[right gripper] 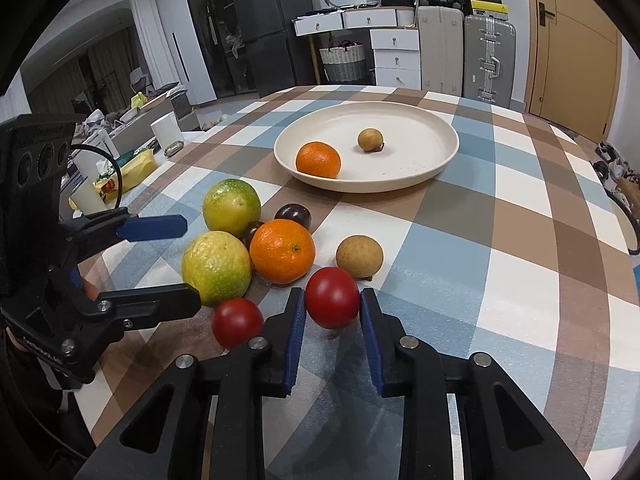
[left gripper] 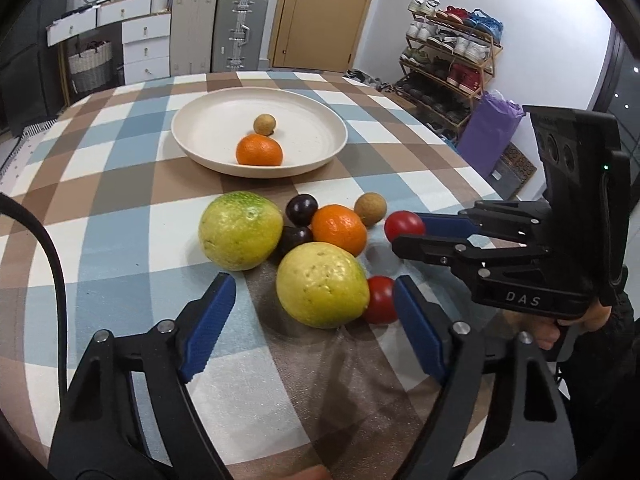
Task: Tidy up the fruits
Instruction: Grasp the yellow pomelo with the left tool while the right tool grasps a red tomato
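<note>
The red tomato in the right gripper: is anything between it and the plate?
Yes. The tomato in the right gripper has the orange and the brown fruit ahead, with a gap between them toward the plate.

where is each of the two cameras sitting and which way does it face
Left wrist: on the left gripper, looking forward across the table at the near yellow-green fruit between its open fingers; the right gripper and the person's hand show at right.
Right wrist: on the right gripper, looking forward at the red tomato between its pads; the left gripper shows at left.
Shared: the fruit pile and cream plate.
</note>
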A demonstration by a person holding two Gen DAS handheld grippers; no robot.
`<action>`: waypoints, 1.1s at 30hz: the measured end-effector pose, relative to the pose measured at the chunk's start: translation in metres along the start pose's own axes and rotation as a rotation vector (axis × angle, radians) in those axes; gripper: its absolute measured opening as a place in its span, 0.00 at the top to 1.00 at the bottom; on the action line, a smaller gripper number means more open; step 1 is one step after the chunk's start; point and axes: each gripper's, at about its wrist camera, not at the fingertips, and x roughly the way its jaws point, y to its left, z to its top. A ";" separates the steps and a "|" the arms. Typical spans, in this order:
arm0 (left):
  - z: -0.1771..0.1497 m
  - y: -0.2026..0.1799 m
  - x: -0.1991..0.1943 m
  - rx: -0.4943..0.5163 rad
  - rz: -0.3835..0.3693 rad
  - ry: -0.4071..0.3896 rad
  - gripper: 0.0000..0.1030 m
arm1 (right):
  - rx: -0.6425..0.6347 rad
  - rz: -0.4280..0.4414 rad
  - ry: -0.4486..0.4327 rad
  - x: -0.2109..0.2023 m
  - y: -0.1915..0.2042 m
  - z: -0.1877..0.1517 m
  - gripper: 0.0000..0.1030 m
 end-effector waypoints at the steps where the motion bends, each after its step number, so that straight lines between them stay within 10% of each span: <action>1: 0.000 0.000 0.002 -0.007 -0.010 0.006 0.26 | 0.002 -0.001 0.000 0.000 0.000 0.000 0.72; 16: 0.000 0.010 0.015 -0.095 -0.081 0.011 0.53 | 0.000 -0.006 -0.009 -0.002 -0.002 0.002 0.72; 33: 0.002 0.009 -0.004 -0.078 -0.060 -0.073 0.53 | -0.007 0.003 -0.031 -0.007 0.000 0.002 0.72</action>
